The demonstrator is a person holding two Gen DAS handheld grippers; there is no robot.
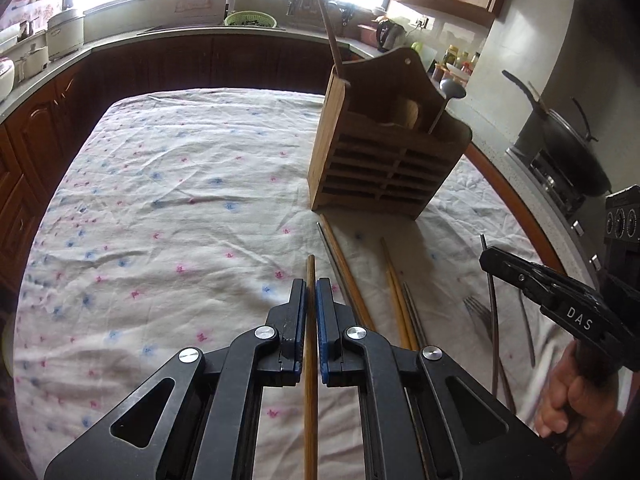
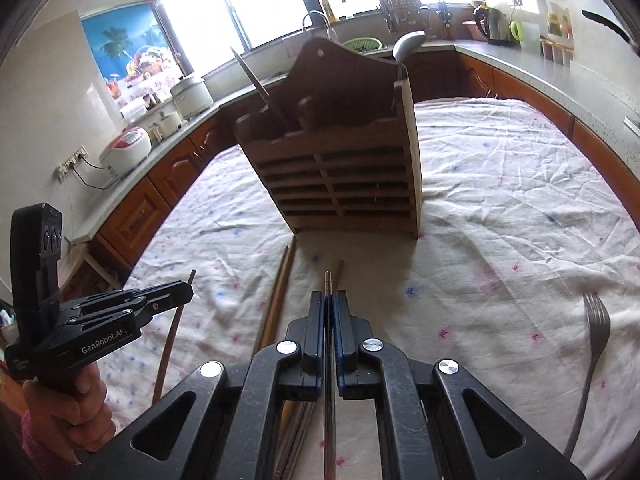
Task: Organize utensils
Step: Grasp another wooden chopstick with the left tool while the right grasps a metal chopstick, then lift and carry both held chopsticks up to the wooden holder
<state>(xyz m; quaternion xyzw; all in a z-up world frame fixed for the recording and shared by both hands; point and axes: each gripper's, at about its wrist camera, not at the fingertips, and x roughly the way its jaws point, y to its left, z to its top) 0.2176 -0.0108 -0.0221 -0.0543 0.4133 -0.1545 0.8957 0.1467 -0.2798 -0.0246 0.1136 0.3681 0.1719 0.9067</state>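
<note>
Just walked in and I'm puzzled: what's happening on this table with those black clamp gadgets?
A person is sorting utensils with a hand-held gripper in each hand. The left gripper is shut on a wooden chopstick; the right gripper is shut on a metal chopstick. Ahead stands a wooden holder with a ladle already in it. More chopsticks and a fork lie on the floral cloth.

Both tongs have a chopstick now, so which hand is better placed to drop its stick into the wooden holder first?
Probably right: the right tongs, gripping a metal chopstick, face the slatted wooden utensil holder squarely; the left tongs, holding a wooden chopstick, sit off to its side.
</note>
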